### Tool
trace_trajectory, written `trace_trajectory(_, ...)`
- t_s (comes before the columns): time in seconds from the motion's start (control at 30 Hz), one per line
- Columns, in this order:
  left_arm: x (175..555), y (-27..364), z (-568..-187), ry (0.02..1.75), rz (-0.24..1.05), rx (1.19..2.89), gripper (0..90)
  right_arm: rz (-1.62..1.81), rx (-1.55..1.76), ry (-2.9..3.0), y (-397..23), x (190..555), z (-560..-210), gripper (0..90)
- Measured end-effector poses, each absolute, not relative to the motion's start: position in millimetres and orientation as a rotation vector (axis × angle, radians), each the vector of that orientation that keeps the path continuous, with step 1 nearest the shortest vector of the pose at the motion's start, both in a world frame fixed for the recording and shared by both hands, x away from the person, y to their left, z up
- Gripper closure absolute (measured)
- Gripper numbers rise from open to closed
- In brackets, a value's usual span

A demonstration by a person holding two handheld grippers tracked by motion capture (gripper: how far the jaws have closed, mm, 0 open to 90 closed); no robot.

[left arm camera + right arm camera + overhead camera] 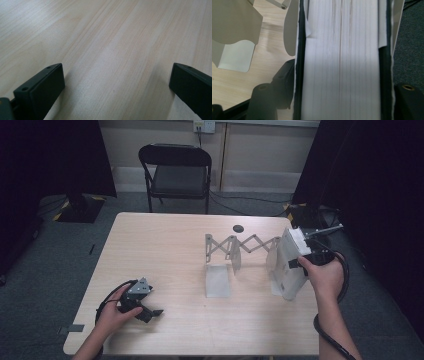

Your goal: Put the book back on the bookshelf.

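Meanwhile, the pale wooden counter (175, 250) carries a grey metal expanding book rack (235, 251) with scissor-link bars and flat upright dividers, standing right of centre toward the far side. At the rack's right end, the right hand-held gripper (300, 255) clamps a thick white book (290, 265) held upright, spine side down toward the counter. In the right gripper view the book's white page block (342, 62) sits squeezed between dark covers, with the black jaws pressing on either side and a rack divider (234, 37) to the left.

Near the left front edge, the left hand-held gripper (145, 307) rests low on the counter in the person's left hand (112, 312), well apart from the rack. Its jaws stand wide apart over bare wood (112, 62), gripping nothing. A black folding chair (176, 170) stands beyond the far edge.
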State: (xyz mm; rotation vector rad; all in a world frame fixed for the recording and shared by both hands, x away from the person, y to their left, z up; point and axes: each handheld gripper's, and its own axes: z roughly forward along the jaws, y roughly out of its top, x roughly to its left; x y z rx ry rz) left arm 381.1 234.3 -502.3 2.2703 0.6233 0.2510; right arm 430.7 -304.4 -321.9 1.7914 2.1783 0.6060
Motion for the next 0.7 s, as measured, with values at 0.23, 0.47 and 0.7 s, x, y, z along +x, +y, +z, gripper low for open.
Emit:
trace_trajectory(0.23, 381, 234, -502, 0.623, 0.25, 2.27, 0.0, 0.602, 1.785, 2.192, -304, 426, -321, 33.4)
trace_trajectory(0.47, 381, 234, -502, 0.623, 0.251, 2.27, 0.0, 0.625, 1.784, 2.192, -306, 422, -321, 32.7)
trace_trajectory(0.7, 381, 234, -502, 0.624, 0.251, 2.27, 0.0, 0.647, 1.78, 2.192, -308, 417, -321, 32.4)
